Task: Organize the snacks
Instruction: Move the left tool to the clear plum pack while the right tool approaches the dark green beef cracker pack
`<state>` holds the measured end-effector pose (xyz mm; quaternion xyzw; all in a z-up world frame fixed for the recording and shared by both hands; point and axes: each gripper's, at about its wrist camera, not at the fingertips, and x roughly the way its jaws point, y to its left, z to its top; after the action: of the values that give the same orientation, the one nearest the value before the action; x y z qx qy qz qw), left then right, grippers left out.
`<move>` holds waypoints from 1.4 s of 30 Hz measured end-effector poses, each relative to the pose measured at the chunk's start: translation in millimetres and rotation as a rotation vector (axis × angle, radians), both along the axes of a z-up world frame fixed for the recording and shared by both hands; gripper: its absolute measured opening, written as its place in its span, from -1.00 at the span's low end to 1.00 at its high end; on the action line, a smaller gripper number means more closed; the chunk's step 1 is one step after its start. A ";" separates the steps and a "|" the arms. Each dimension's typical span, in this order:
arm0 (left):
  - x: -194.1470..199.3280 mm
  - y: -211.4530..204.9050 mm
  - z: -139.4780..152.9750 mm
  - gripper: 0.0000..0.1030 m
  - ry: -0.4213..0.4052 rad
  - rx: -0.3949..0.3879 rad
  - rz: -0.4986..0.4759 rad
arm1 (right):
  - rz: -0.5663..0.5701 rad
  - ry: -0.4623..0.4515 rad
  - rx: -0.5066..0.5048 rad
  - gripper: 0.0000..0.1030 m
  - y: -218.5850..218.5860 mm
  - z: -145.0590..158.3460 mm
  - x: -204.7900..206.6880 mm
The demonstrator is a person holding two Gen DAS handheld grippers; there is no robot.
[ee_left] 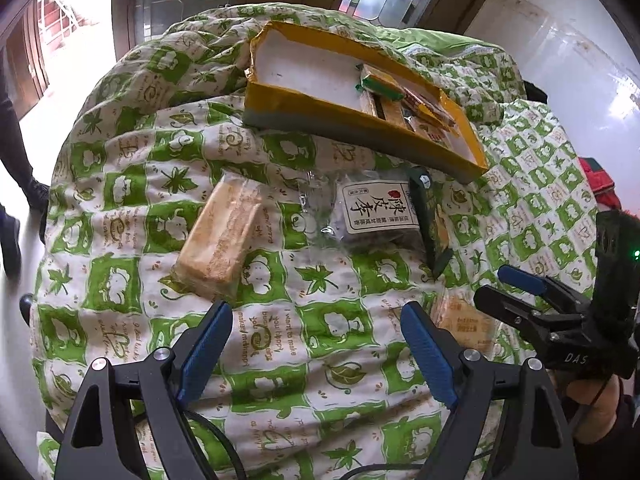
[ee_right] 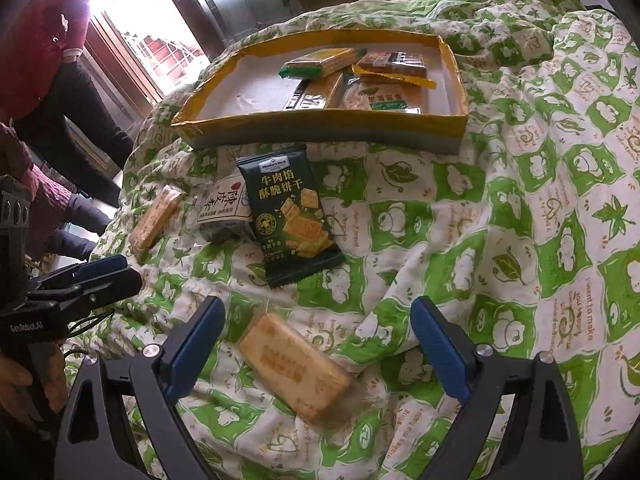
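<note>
On the green-and-white quilt [ee_right: 500, 208] lie loose snacks. A tan cracker pack [ee_right: 296, 368] rests between the wide-apart fingers of my right gripper [ee_right: 320, 344], with a gap on each side, so the gripper is open. Beyond it are a dark green biscuit bag [ee_right: 292, 216], a clear plum pack with a white label [ee_right: 220, 204] and a second tan cracker pack [ee_right: 156, 216]. My left gripper [ee_left: 316, 344] hovers open over bare quilt, just short of that second cracker pack [ee_left: 220, 236]. The yellow box [ee_left: 320, 116] behind holds several snacks, among them a green wafer pack [ee_left: 380, 84].
The box's left half [ee_right: 260, 92] is bare white floor. The quilt is rumpled, with folds to the right. A person in a red jacket [ee_right: 40, 40] stands at the left by a bright window. My right gripper [ee_left: 504, 288] shows low at the right of the left wrist view.
</note>
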<state>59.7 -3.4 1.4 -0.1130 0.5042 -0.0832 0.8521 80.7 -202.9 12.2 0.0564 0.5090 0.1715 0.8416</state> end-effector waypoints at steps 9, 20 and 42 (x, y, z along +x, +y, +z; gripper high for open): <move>24.8 -12.4 3.2 0.72 -0.002 0.092 -0.074 | 0.051 0.026 0.025 0.82 13.5 -5.4 22.9; 54.8 -26.9 2.7 0.72 -0.026 0.192 -0.214 | 0.078 0.020 0.033 0.78 16.3 -6.7 35.2; 22.7 44.6 3.1 0.72 -0.021 0.101 -0.088 | 0.157 0.034 0.069 0.67 28.2 4.9 4.9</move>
<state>82.4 41.2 4.5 -0.0468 0.5031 -0.0965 0.8575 85.7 -174.7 17.1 0.0479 0.5199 0.2535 0.8144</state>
